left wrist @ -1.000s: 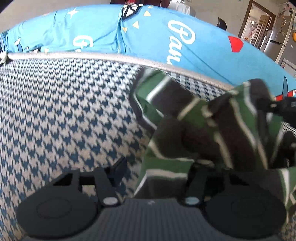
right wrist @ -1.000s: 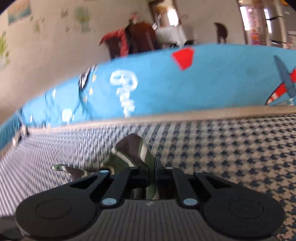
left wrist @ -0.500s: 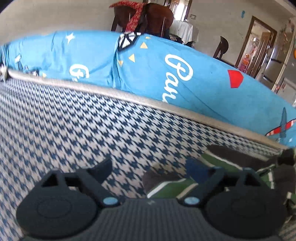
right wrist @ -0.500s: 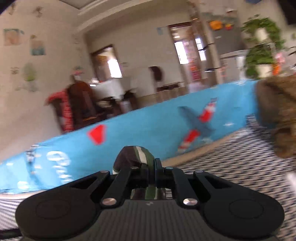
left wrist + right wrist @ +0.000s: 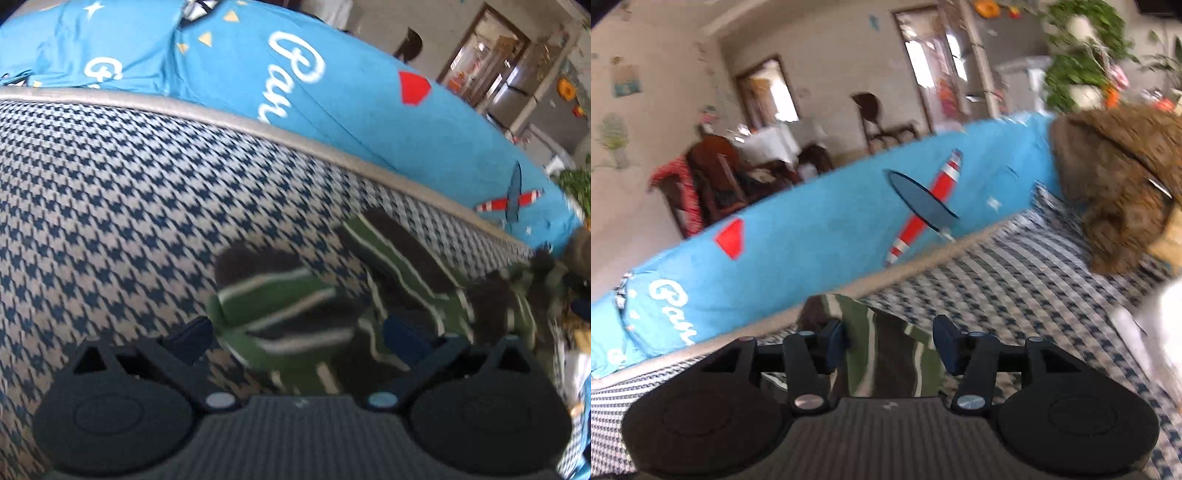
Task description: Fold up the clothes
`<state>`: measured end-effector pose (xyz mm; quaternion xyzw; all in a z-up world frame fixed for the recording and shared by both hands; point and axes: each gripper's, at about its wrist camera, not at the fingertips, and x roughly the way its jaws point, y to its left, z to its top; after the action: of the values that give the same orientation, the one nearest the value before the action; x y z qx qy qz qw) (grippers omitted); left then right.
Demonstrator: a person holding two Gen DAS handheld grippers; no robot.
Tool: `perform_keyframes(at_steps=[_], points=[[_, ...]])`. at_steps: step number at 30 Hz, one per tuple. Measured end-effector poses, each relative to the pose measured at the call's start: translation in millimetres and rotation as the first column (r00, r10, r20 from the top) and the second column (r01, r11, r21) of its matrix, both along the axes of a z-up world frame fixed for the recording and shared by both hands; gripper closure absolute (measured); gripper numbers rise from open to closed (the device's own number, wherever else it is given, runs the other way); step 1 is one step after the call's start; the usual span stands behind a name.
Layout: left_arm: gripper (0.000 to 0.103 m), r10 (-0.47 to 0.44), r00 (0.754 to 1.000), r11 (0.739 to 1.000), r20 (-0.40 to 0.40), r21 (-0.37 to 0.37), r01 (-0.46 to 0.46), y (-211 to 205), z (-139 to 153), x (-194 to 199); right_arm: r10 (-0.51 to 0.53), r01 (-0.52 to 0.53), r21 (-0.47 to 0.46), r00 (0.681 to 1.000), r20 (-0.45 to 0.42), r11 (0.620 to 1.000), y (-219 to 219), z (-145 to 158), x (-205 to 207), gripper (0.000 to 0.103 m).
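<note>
A green, dark brown and white striped garment (image 5: 317, 306) lies bunched on the houndstooth surface (image 5: 110, 206). My left gripper (image 5: 295, 336) stands open just above its near end, the fingers spread to either side of the cloth. In the right wrist view the same striped garment (image 5: 886, 350) lies between the spread fingers of my right gripper (image 5: 890, 341), which is open and no longer pinches it.
A blue cushion (image 5: 332, 92) with white lettering and a red plane print runs along the far edge. A brown furry heap (image 5: 1119, 184) sits at the right end. Chairs, doorways and plants stand in the room behind.
My right gripper has opened and let go of the striped garment. The left gripper stays open and now looks down more steeply on the cloth, which has dropped onto the surface.
</note>
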<state>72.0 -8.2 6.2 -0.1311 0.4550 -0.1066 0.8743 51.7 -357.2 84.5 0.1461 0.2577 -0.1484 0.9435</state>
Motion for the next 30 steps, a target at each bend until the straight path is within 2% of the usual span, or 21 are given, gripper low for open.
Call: perform_keyframes(at_steps=[2,4,7,10,14,20,22,24,30], points=[[0.000,-0.020,1.000,1.000,-0.014,0.012,0.020,-7,-5,-3,-0.036,0.035,-0.040,0.999,-0.040,0.999,-1,-3,-1,0.051],[0.000,-0.033,0.999,0.999,-0.029,0.008,0.033,-13,-9,-5,-0.034,0.032,-0.076,0.999,-0.014,0.997,0,0,-8,0.051],[0.000,-0.053,0.997,0.999,-0.049,0.000,0.053,-19,-15,-9,0.082,-0.080,-0.072,0.996,0.031,0.994,4,5,-16,0.051],[0.000,-0.074,0.996,0.997,-0.053,-0.004,0.074,-26,-19,-13,0.210,-0.208,-0.062,0.977,0.035,0.976,17,3,-17,0.050],[0.000,-0.123,0.992,0.992,-0.040,-0.005,0.123,-37,-19,-17,0.355,-0.352,-0.074,0.935,0.017,0.933,38,-3,-16,0.049],[0.000,-0.157,0.987,0.988,-0.030,-0.001,0.157,-44,-20,-19,0.531,-0.530,-0.081,0.848,-0.012,0.844,67,-13,-13,0.040],[0.000,-0.153,0.988,0.988,-0.037,-0.004,0.153,-45,-24,-17,0.558,-0.558,-0.073,0.830,-0.028,0.827,74,-18,-13,0.035],[0.000,-0.148,0.988,0.989,-0.043,0.003,0.148,-46,-29,-14,0.568,-0.570,-0.076,0.821,-0.055,0.818,80,-23,-11,0.034],[0.000,-0.173,0.985,0.984,-0.001,0.032,0.173,-53,-31,-15,0.554,-0.566,-0.124,0.824,-0.122,0.815,91,-42,3,0.034]])
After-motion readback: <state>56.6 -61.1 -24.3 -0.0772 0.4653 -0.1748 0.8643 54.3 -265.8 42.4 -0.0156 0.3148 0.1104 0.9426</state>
